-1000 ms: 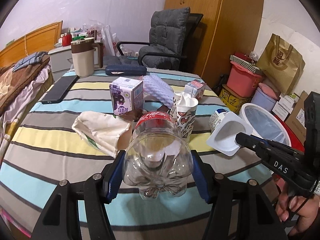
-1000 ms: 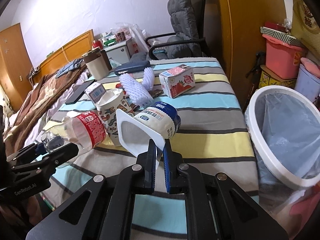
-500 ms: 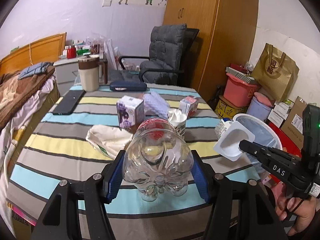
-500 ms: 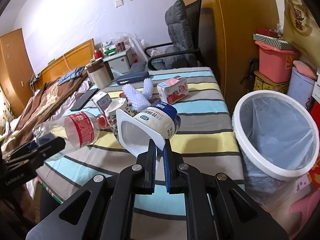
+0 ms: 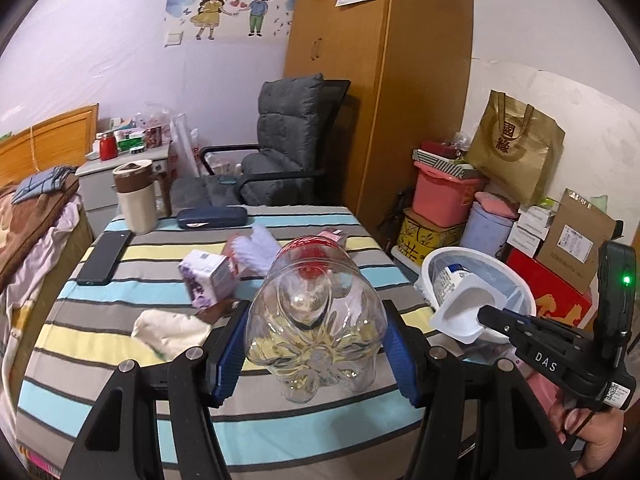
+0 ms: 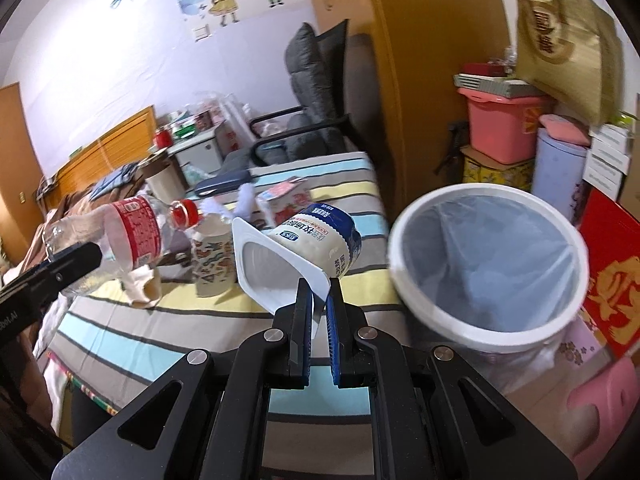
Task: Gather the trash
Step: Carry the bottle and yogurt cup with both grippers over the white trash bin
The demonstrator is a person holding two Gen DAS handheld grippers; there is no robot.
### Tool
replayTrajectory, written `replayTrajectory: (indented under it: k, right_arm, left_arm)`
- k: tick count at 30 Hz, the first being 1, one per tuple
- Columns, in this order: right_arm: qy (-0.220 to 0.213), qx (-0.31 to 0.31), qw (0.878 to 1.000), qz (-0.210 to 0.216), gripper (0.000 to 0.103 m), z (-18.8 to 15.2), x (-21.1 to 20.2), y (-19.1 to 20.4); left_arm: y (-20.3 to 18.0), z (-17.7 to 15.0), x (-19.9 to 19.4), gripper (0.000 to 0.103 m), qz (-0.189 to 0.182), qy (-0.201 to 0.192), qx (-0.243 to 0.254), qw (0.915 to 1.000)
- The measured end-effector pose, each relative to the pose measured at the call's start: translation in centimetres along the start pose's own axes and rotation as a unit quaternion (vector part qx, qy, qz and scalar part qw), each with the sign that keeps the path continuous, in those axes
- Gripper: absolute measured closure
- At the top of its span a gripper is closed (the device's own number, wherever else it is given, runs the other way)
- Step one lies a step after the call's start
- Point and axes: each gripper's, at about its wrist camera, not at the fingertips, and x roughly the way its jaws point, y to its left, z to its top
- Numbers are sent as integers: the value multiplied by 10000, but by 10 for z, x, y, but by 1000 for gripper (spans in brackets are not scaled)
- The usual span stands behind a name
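Above the striped table (image 5: 120,344), the left gripper (image 5: 316,344) clamps a clear bottle (image 5: 316,320); the right gripper (image 6: 319,304) pinches a yogurt cup's (image 6: 304,248) rim.

I see clear plastic bottle (image 5: 316,320) w/ red label, white-blue yogurt cup (image 6: 304,248), white bin (image 6: 486,264), striped grey/yellow/blue tablecloth (image 5: 120,336).

Black left gripper (image 5: 316,340), blue-lined jaws, silver screws, seemingly plastic

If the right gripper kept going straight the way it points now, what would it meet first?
Probably the striped table: the right gripper, shut on the yogurt cup, aims across it, left of the trash bin. Depth is unclear.
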Motion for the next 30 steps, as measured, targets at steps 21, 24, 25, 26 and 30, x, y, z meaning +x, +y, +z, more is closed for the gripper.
replayTrajectory:
  k: [21,24,25,26,30]
  right_arm:
    - [-99,494,9963,-697,94,4,-6,-62]
    - [-48,581,9951,-802,94,4,-4,-71]
    - [-32,597,9947,-831,94,4,-4,-74]
    - [-15,614,9944,-861,94,4,-4,-77]
    - [93,690,9922,-1031,94,3,-1,-87]
  left_arm:
    - [-74,17,61,41,-1041,285,436,9932]
    - [-88,16,74,41,-1213,392,516,9905]
    - [-94,15,79,41,-1292,434,543,9892]
    - [-98,15,84,41,-1351,471,565,9881]
    - [-116,12,103,41,-1618,655,683,9823]
